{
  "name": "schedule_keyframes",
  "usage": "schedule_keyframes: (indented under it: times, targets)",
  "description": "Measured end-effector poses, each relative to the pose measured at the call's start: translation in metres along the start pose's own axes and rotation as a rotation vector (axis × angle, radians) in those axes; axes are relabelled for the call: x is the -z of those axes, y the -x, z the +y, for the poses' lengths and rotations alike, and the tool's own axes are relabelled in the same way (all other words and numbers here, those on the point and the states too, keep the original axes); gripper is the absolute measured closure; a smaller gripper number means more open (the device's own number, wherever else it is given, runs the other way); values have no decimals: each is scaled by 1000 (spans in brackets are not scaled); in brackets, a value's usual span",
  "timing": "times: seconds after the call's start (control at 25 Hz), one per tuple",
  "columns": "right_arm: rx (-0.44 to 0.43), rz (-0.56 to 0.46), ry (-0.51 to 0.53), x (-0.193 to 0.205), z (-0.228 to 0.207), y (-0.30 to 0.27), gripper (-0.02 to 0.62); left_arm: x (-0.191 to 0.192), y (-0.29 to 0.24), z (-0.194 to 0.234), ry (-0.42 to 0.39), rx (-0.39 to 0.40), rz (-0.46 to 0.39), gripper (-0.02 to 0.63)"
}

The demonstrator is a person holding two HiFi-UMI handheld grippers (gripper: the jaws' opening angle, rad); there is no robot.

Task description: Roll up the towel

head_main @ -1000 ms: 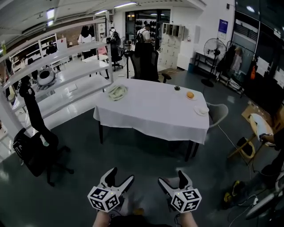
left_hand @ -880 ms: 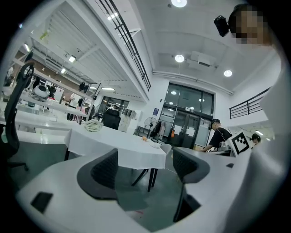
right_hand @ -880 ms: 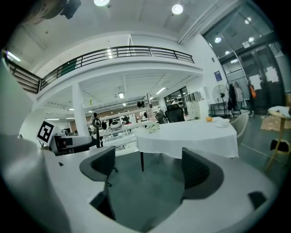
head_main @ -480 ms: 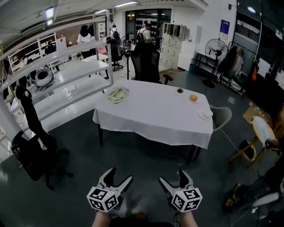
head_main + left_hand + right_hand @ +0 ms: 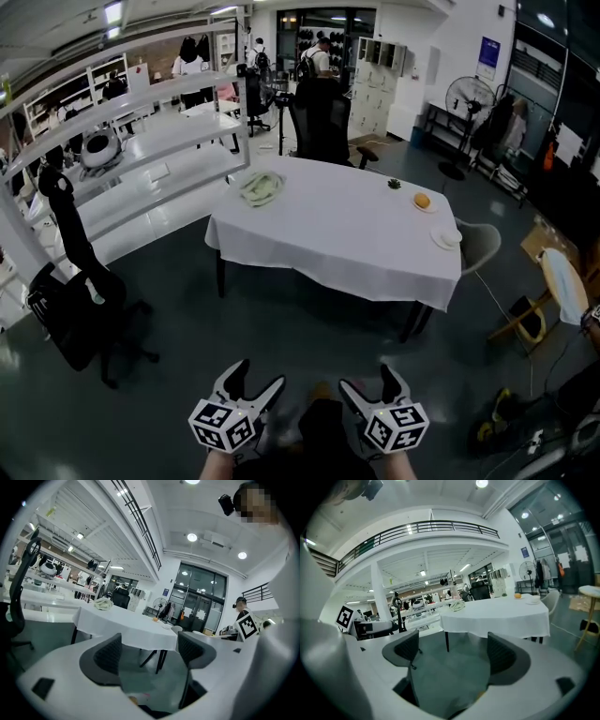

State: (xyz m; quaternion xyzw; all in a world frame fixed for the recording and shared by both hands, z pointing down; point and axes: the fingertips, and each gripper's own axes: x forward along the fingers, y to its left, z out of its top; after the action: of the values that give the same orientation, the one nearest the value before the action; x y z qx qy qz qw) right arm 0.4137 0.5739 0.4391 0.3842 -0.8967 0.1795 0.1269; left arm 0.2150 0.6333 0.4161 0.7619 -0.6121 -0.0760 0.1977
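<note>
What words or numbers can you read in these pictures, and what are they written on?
No word or number here can be read.
Blue sign high at the back of the room: print too small to read.
Left gripper and right gripper: their cubes carry black-and-white square patterns, not letters or digits.

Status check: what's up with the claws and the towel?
Left gripper and right gripper open, empty. Towel crumpled on table, far corner, out of reach. Only floor between.
</note>
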Motion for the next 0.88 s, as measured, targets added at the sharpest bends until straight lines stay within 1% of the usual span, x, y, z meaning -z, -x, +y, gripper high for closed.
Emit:
schedule_keyframes:
  times: [0.2,0.44,0.6,0.72,0.8,0.88]
  targets:
    - [-17,11,4,-4,1,-14,140,2,-3,11,12,-21,6,221]
    - [-34,6,5,-15,-6,-43,140,-6,-23,29,11,-39,-7,221]
    - [-49,6,14,-28,-15,-70,140,-18,-45,43,4,-52,-20,221]
    - [-64,20,-3,-37,-26,-99,140,-30,-66,61,6,-71,-32,221]
    - [-76,24,-17,-48,-35,-116,140,-39,-82,70,7,-79,-38,221]
    - [-84,17,-11,-63,-43,-133,140,-51,-98,80,0,-88,-46,221]
